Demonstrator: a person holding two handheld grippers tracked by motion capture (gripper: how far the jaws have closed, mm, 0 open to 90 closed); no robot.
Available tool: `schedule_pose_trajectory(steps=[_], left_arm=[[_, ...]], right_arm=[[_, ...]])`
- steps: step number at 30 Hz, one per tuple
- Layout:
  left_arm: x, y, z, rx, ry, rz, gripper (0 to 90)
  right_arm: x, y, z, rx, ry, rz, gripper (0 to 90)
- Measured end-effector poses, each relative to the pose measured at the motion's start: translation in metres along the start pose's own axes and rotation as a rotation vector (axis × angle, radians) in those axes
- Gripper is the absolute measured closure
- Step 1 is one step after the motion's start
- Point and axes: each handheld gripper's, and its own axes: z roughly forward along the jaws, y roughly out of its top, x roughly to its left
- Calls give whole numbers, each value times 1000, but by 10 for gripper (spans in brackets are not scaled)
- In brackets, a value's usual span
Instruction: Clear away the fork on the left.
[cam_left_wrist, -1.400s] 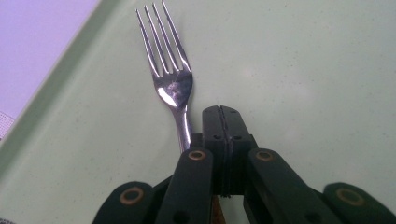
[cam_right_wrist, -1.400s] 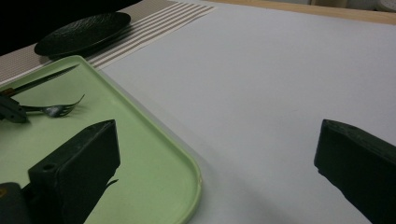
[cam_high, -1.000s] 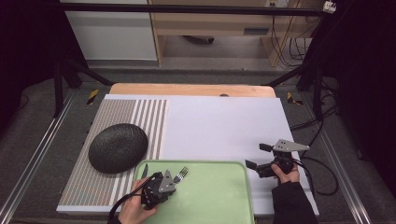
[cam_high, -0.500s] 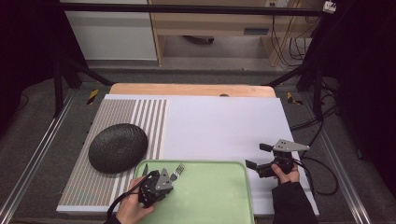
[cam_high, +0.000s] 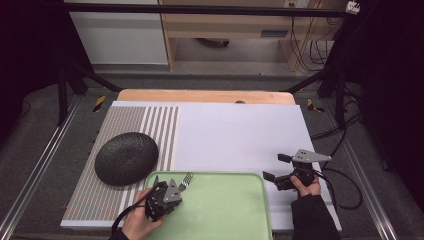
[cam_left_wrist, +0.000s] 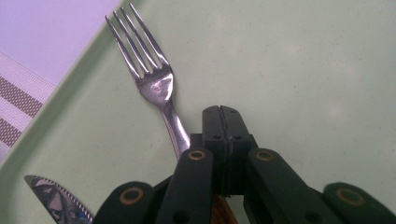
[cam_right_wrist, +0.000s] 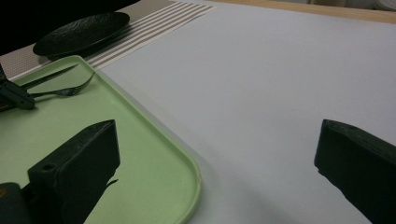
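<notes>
Fork (cam_high: 186, 178): high view, lies at the green tray's (cam_high: 225, 215) back-left corner, my left gripper (cam_high: 165, 192) over its handle, black plate (cam_high: 126, 158) close behind. Left gripper view: jaws pressed together beside the fork's neck (cam_left_wrist: 175, 128), apparently gripping nothing; I should reopen squarely over the handle, avoiding the knife (cam_left_wrist: 56, 200) alongside. Right gripper view: right gripper (cam_right_wrist: 210, 168) gapes wide, empty, at the tray's corner.

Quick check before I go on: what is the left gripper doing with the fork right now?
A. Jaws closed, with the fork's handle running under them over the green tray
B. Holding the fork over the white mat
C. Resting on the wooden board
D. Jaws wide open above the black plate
A: in the left gripper view the left gripper has its jaws shut together, the fork reaching out from beneath them over the green tray.
</notes>
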Motion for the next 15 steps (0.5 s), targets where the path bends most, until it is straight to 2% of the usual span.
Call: schedule_pose_trajectory(steps=[9, 15], left_arm=[[5, -5, -2, -10, 6, -4, 898], [7, -10, -5, -9, 3, -26, 899]], right_arm=[[0, 0, 0, -1, 1, 0, 4], [0, 0, 0, 1, 0, 0, 4]])
